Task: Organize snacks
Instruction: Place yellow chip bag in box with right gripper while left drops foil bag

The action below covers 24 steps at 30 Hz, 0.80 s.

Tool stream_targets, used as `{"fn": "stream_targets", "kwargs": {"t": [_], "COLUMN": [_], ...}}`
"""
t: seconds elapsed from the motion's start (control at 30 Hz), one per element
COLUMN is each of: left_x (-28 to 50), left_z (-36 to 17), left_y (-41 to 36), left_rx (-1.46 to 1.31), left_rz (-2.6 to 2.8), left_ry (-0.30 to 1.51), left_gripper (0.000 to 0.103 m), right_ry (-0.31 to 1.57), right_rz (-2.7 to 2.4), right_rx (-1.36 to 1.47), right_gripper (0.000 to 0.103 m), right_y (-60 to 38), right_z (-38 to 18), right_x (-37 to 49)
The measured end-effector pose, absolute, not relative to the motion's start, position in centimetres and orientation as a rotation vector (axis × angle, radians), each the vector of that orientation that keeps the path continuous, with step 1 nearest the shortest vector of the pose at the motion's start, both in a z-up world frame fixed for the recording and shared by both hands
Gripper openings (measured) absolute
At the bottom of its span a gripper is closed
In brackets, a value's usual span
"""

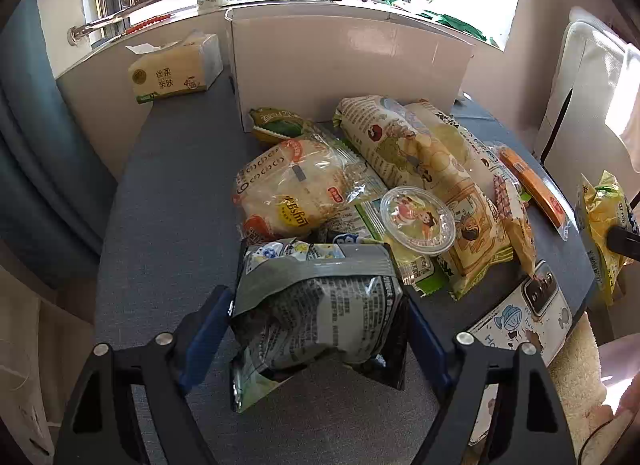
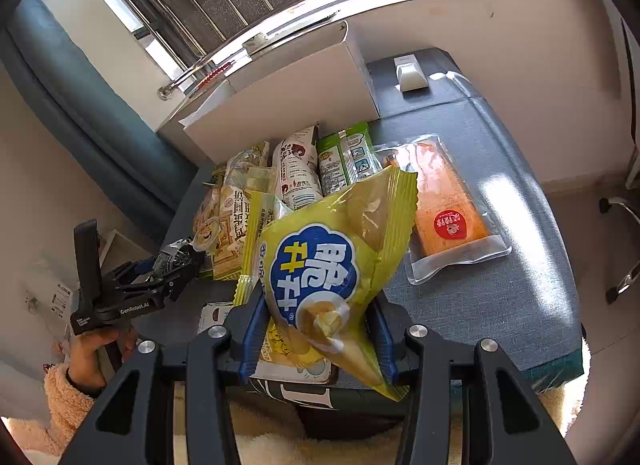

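My left gripper (image 1: 316, 329) is shut on a grey snack bag (image 1: 320, 309) and holds it just above the blue table (image 1: 168, 225), in front of the snack pile. It shows at the left of the right wrist view (image 2: 176, 265). My right gripper (image 2: 316, 329) is shut on a yellow-green chip bag (image 2: 332, 265) with a blue logo, held at the table's near edge; the bag also shows at the far right of the left wrist view (image 1: 604, 225). A white cardboard box (image 1: 348, 65) stands behind the pile.
The pile holds a bread pack (image 1: 292, 189), a jelly cup (image 1: 418, 221), long printed bags (image 1: 420, 169) and an orange cake pack (image 2: 444, 209). A tissue pack (image 1: 176, 69) lies at the back left. A phone (image 1: 528, 313) lies at the table's right edge.
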<state>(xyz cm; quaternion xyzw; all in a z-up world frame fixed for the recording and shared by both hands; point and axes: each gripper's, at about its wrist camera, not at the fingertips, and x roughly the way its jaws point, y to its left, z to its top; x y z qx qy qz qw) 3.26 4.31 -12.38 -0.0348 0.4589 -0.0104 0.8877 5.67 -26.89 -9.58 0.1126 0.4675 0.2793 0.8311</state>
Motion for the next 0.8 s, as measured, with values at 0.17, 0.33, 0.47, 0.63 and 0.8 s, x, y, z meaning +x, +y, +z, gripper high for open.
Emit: {"fn": "stream_targets", "kwargs": {"t": [0.17, 0.33, 0.47, 0.63, 0.8], "left_x": [1.6, 0.5, 1.4, 5.6, 12.9], "left_z": [-10.9, -7.9, -4.8, 0.1, 3.3], "left_y": [5.1, 5.9, 7.1, 7.6, 7.1], "left_rx": [-0.120, -0.140, -0.194, -0.157, -0.108], "left_rz": [-0.069, -0.066, -0.098, -0.106, -0.110], "left_ry": [0.879, 0.789, 0.701, 0.581, 0.519], "left_gripper": [0.062, 0.060, 0.060, 0.060, 0.056], "right_ry": [0.996, 0.980, 0.958, 0.885, 0.859], "right_rz": [0.606, 0.639, 0.693, 0.732, 0.745], "right_rx": [0.233, 0.238, 0.247, 0.220, 0.254], "right_gripper": [0.050, 0.050, 0.050, 0.050, 0.050], "right_y": [-26.5, -25.8, -24.5, -21.7, -18.3], "right_z": [-9.7, -9.2, -7.7, -4.0, -0.5], "right_x": [5.8, 6.4, 8.3, 13.7, 21.5]}}
